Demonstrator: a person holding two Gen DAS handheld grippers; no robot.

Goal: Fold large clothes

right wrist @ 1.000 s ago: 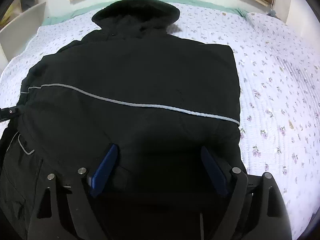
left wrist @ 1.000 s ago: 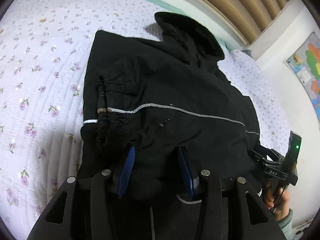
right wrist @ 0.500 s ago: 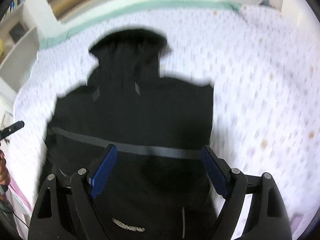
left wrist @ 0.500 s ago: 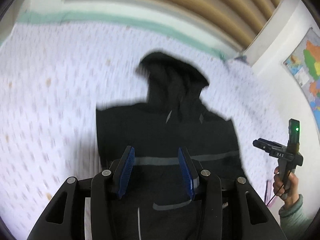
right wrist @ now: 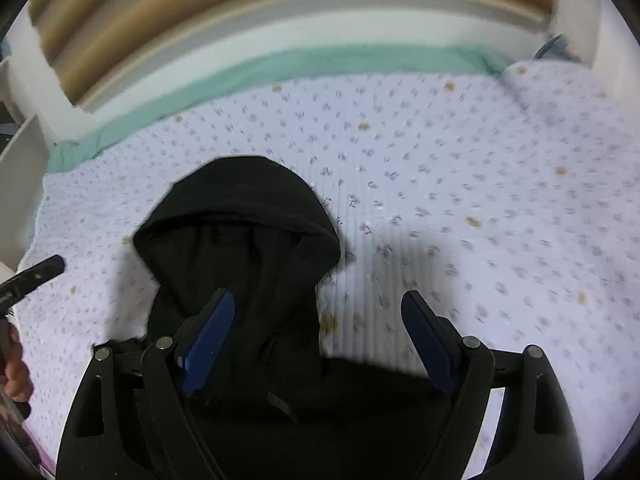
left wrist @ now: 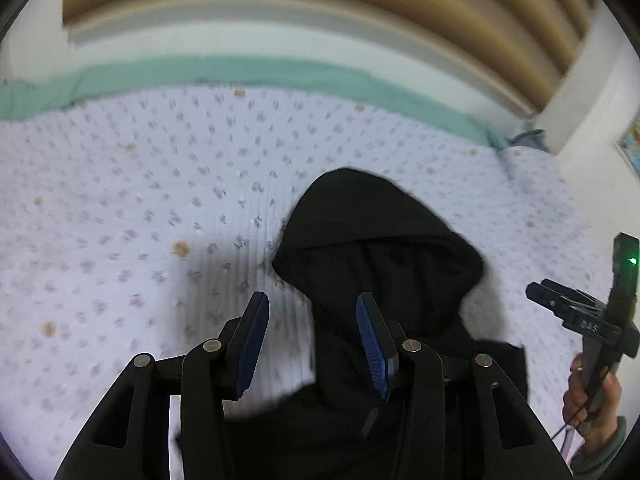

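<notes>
The left gripper (left wrist: 312, 344) hung with its blue pads apart, clasping nothing; the right gripper (right wrist: 320, 344) was spread wider, likewise bare. Below and ahead of both lay the black hooded jacket (right wrist: 240, 248) on the floral bedspread (right wrist: 480, 200), hood (left wrist: 372, 232) flat and pointing toward the green sheet edge (left wrist: 240, 76). The step looked like a reposition between folds; next, each gripper probably needs to descend onto a jacket edge and pinch it

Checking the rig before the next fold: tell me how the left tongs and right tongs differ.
The left tongs have a narrower gap than the right tongs. The jacket hood lies past the left tongs' right pad, but past the right tongs' left pad. Both are open, empty, blue-padded.
</notes>
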